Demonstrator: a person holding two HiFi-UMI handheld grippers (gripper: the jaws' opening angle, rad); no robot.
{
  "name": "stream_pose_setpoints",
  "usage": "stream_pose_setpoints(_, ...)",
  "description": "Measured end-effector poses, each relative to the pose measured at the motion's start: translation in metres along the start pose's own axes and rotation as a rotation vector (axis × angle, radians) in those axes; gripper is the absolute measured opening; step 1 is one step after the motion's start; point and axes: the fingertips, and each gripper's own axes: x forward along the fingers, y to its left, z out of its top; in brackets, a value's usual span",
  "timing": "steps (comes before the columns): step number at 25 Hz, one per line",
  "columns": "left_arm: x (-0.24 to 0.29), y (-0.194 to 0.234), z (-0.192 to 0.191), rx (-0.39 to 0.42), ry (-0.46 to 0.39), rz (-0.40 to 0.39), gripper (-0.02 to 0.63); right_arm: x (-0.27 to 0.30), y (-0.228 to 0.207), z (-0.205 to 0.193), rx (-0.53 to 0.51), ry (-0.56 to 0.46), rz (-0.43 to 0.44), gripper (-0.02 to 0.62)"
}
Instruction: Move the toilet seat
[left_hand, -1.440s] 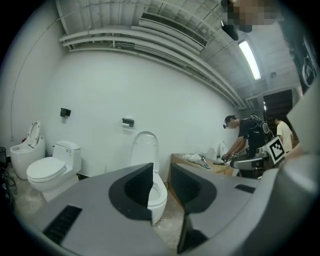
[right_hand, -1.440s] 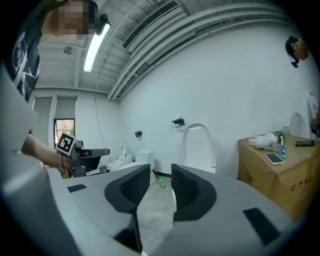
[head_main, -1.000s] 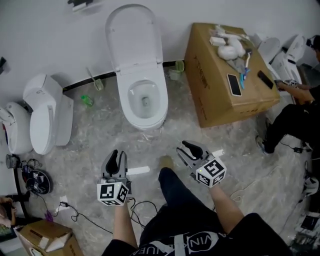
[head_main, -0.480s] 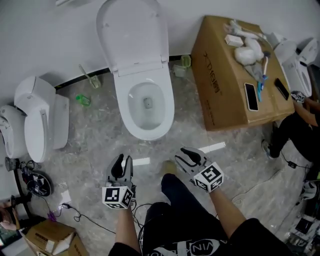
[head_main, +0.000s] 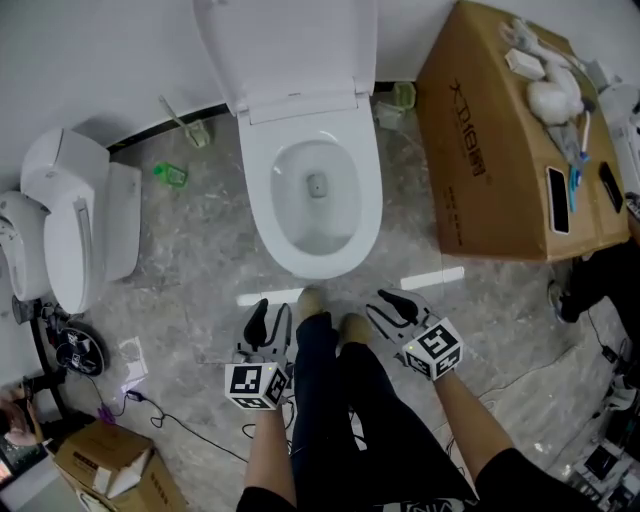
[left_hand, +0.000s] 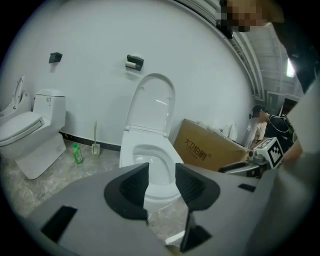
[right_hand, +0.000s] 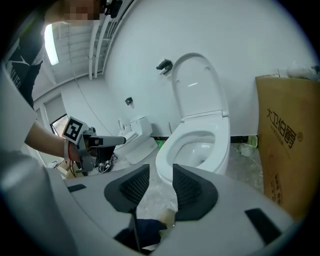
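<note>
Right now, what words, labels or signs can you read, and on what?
"大卫伯爵": side of the cardboard box.
Green bottle: label too small to read.
Left gripper (jaws just opened wider, nothing between them) and right gripper: square code markers only, no words.

Head view overhead; both gripper views low, facing toilet (head_main: 262, 195).
</note>
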Motion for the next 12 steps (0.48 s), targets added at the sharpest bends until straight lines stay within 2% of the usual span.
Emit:
stream_pose_setpoints(5, 0.044, 0.014, -0.040, 0.023, 0.079, -0.014, 0.168, 0.027, -0.036, -0.023, 0.018, 0.025, -0.047, 0.152)
stream_pose_setpoints(12, 0.097, 0.051, -0.097, 0.105, 0.217, -0.026, 0.173, 0.069, -0.078, -0.061, 0.025, 0.072, -0.118, 0.153)
